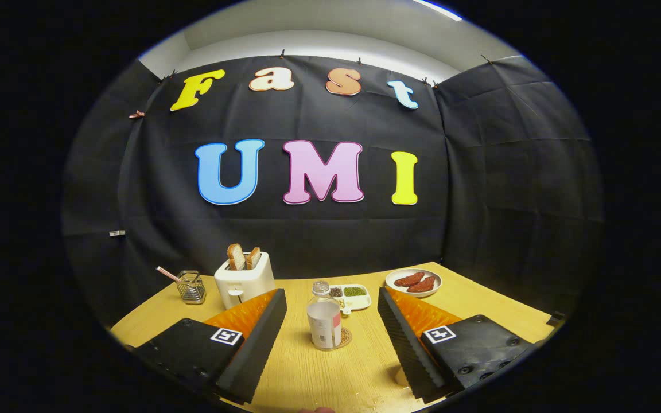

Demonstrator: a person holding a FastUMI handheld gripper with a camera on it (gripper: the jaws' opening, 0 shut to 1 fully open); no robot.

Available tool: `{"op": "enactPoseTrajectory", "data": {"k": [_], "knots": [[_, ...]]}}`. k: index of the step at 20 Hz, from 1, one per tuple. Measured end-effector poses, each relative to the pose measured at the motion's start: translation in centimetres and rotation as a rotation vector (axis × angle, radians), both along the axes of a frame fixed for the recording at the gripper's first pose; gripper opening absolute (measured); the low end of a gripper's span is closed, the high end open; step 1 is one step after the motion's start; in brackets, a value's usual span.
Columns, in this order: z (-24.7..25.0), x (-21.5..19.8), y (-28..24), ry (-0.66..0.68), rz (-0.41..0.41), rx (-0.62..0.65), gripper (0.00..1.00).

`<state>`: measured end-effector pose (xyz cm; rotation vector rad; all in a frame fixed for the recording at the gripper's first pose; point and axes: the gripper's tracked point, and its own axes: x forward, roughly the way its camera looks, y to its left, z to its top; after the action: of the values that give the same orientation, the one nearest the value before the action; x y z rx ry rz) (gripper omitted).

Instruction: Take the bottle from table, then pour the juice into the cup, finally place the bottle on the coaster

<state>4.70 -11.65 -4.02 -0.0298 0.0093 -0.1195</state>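
Note:
A clear bottle (323,321) with a white label and a clear cap stands upright on a round coaster (346,338) on the wooden table (313,373). My gripper (330,297) is open. Its two fingers are spread wide on either side of the bottle and neither touches it. The bottle sits just ahead of the gap, level with the fingertips. A small pale rounded object (401,376), perhaps the cup, peeks out beside the base of the right finger and is mostly hidden by it.
A white toaster (244,281) with two bread slices stands beyond the left finger. Further left is a glass holder (191,287) with a straw. Behind the bottle lies a small condiment tray (354,295). A plate of meat (414,282) sits beyond the right finger.

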Motion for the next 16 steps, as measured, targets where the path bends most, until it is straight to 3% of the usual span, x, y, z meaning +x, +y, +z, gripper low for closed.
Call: {"op": "enactPoseTrajectory", "data": {"k": [6, 16], "knots": [[0.6, 0.3, -1.1, 0.044, 0.061, -0.046, 0.98], [2.7, 0.9, -1.8, 0.039, 0.14, -0.014, 0.98]]}}
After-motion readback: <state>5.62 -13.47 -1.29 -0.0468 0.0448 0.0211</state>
